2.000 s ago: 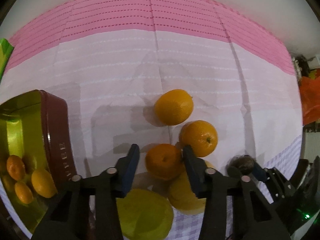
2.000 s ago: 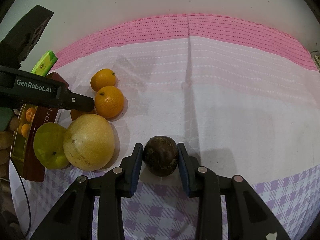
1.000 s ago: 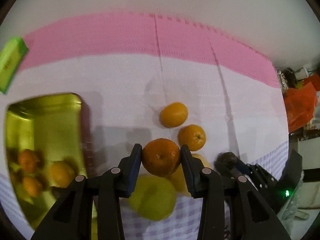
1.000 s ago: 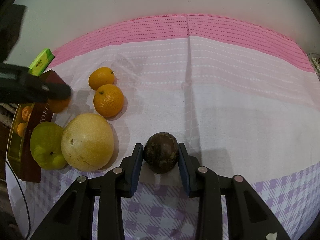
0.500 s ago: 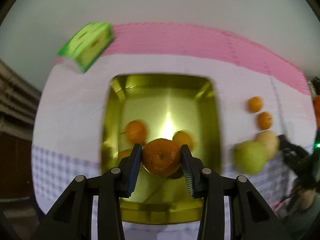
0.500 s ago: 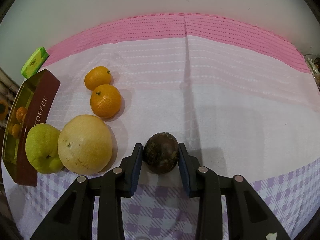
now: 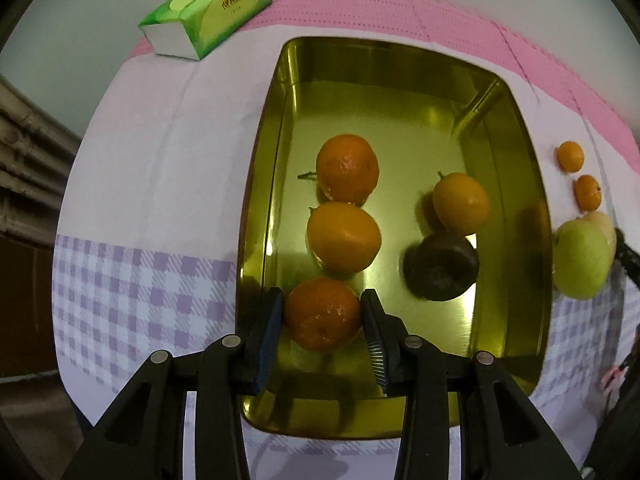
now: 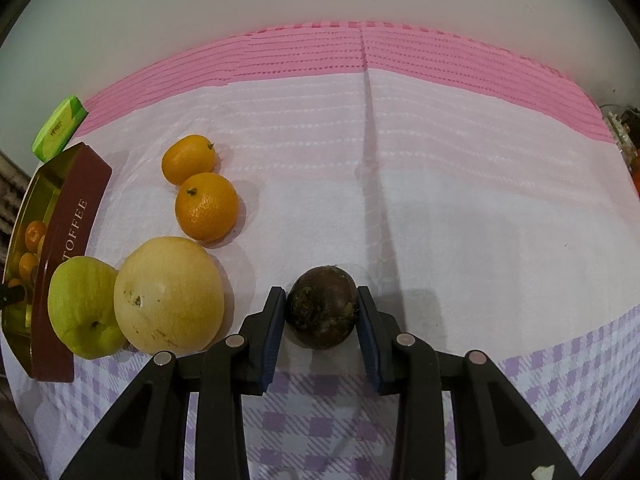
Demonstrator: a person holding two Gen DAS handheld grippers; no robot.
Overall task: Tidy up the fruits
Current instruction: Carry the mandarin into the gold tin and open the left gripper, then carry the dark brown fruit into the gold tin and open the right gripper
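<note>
My left gripper [image 7: 322,330] is shut on an orange tangerine [image 7: 322,314] and holds it over the near left part of the gold tin [image 7: 516,184]. The tin holds three tangerines [image 7: 344,236] and a dark passion fruit [image 7: 440,266]. My right gripper [image 8: 322,322] is shut on another dark passion fruit [image 8: 322,306] just above the cloth. Two tangerines [image 8: 206,206], a yellow pear [image 8: 170,294] and a green apple [image 8: 82,306] lie on the cloth left of it, beside the tin's brown wall [image 8: 66,248].
A green tissue pack [image 7: 208,6] lies behind the tin at the table's far left. The table's left edge drops off near the tin. The pink and white cloth [image 8: 440,184] stretches to the right.
My left gripper carried the tangerine from the fruit pile leftward over the tin and lower into it. My right gripper has held still on the passion fruit.
</note>
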